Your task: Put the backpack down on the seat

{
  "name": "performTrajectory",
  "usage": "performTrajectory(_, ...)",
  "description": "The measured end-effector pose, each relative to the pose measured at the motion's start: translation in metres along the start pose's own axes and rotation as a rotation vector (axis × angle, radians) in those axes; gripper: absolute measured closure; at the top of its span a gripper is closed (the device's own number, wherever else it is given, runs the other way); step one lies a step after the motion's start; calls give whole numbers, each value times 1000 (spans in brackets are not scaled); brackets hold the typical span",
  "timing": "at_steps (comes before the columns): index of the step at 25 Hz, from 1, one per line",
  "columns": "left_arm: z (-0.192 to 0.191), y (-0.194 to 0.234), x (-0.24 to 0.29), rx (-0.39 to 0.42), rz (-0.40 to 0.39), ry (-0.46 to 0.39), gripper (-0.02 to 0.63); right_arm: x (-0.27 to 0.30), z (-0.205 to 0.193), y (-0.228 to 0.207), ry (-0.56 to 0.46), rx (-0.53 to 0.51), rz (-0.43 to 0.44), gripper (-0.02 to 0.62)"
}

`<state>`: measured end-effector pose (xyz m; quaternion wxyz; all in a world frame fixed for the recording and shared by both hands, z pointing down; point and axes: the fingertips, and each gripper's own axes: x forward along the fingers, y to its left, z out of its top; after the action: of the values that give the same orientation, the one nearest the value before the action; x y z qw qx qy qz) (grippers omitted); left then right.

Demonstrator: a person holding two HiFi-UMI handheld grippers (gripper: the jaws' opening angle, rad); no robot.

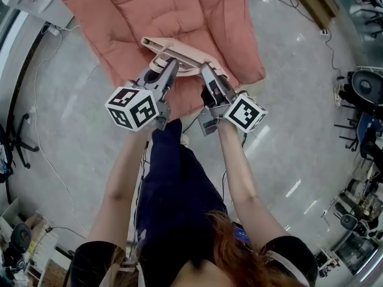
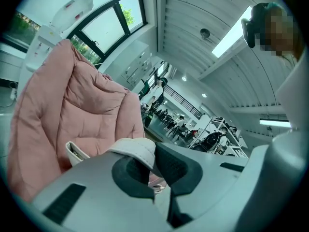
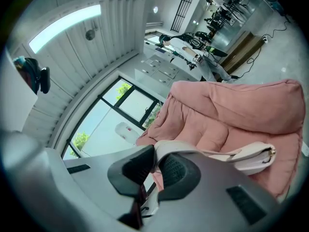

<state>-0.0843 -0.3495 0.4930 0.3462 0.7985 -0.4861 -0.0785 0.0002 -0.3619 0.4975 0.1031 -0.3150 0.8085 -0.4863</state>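
Gripped at two places: left strap (image 2: 137, 151) clenched tight in the left gripper (image 1: 169, 70), right strap (image 3: 171, 151) clenched just as tight in the right gripper (image 1: 207, 76). Hung between them, the cream backpack (image 1: 179, 51), over the front part of the pink seat (image 1: 137, 11) (no telling from any view whether its underside already rests on the cushion).

For a clean set-down:

- Lower both grippers together and level, so as to land the bag flat and not on one corner.
- Aim a little deeper into the hollow of the padding rather than at the near edge; judging by the thick quilting, expect give under the load and a slump toward whichever side lies lower.
- Hold both grips firm until the straps go slack, a likely sign of the weight passing to the cushion.
- Only then part the jaws, and draw back along the line of each strap, so as not to snag a loop and tug the bag forward onto the floor (image 1: 293, 100).
- Watch the right gripper view for the bag's body against the padding.
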Motion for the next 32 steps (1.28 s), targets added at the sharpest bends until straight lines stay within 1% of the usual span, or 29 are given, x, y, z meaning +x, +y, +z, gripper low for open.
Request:
performTrajectory(7,-30,-5,-29,-6,25,23,581,-23,-32,3,21,2,1,541)
performTrajectory(13,-59,-9,-51,28,33,55,581,-45,-62,6,27,21,25,541)
performTrajectory(17,-75,-10,-65,31,41,62,581,-57,-80,3,26,30,29,541)
performTrajectory(22,-93,-8,-81,31,57,76,581,-68,-101,3,30,37,23,541)
performTrajectory(26,-105,-9,-87,34,66,89,581,-75,-110,0,32,37,17,541)
performTrajectory(32,-116,0,-105,32,70,104,581,-77,-133,2,11,51,19,541)
